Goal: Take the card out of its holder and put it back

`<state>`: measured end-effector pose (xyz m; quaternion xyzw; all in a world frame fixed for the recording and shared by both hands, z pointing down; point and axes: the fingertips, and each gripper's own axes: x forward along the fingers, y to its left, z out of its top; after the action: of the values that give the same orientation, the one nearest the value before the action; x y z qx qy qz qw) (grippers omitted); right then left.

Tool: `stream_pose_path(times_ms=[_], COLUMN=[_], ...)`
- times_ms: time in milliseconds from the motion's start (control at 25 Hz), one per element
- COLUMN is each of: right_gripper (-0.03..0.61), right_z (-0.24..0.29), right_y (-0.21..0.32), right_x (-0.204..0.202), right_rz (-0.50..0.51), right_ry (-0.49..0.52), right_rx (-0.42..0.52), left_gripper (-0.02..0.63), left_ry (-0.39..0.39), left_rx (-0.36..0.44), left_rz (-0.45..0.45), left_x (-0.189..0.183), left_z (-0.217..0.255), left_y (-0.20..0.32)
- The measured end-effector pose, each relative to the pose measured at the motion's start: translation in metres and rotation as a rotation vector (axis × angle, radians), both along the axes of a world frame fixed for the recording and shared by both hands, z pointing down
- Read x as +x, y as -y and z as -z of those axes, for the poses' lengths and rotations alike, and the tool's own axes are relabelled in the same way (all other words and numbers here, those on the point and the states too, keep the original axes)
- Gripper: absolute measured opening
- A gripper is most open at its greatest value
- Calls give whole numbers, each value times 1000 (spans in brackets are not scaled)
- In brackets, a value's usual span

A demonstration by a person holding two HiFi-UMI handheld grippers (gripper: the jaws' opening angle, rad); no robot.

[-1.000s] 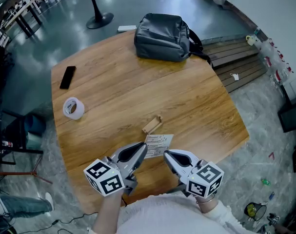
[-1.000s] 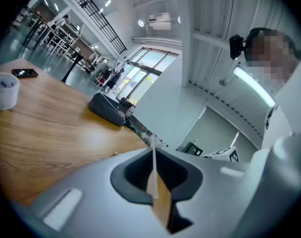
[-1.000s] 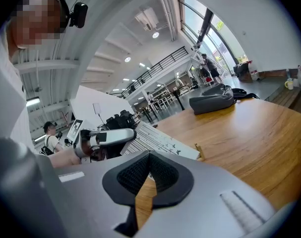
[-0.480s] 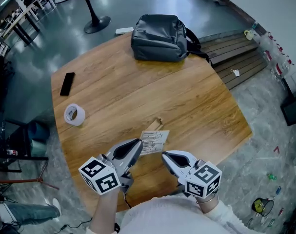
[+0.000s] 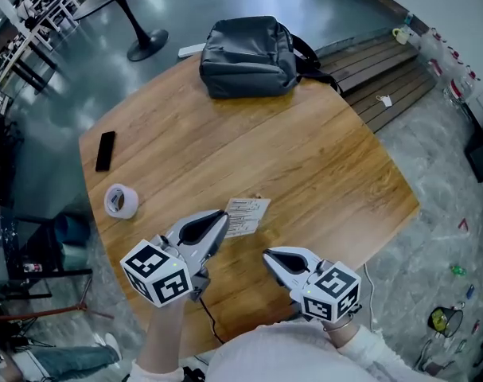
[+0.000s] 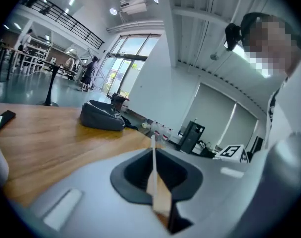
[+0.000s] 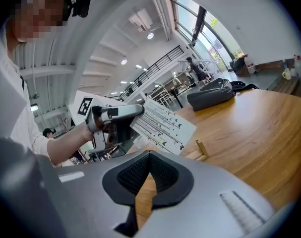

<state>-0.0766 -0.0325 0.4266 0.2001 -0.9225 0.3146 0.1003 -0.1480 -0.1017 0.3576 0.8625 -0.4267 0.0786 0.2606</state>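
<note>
**Wooden table: card out of its holder, held in the air by the left gripper**

Wooden table (image 5: 321,157) in an open hall. On it, a grey backpack (image 5: 245,54) at the far edge and a black phone (image 5: 105,150) and a tape roll (image 5: 120,201) at the left.

- Left gripper (image 5: 220,217): fingers clenched on one edge of the printed card (image 5: 247,214). Its own view shows the card edge-on between them. The card hangs clear of the table, tilted, with most of its area free.
- Right gripper (image 5: 266,254): fingers closed to a thin slit with nothing between them. It is near the card but not touching it.
- Small wooden card holder (image 7: 203,149): on the table just beyond the card and untouched. From the head view the card covers nearly all of it.

Judgement: removal looks done and re-insertion remains.

Risks:
1. The holder looks light and nothing steadies it, so a card edge that misses the slot could push or tip it.
2. The grip is at one edge only, so the card may bend or swivel on contact.
3. The card hides the slot from above, making alignment partly blind.
</note>
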Motion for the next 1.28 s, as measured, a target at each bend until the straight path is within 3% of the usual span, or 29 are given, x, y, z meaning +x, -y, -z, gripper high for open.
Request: stream_pose_path(times_ms=[320, 560, 1280], right_gripper=[0, 0, 0], right_z=[-17, -28, -33], right_y=[0, 2, 6], right_x=[-5, -3, 4], right_rz=[6, -13, -41], right_ry=[9, 10, 30], right_rx=[-61, -89, -109], left_gripper=[20, 20, 20], left_ry=[120, 197, 285], left_rx=[-20, -79, -120], left_rz=[-69, -103, -126], left_x=[-3, -1, -4], left_z=[-5, -26, -34], left_y=[32, 38, 36])
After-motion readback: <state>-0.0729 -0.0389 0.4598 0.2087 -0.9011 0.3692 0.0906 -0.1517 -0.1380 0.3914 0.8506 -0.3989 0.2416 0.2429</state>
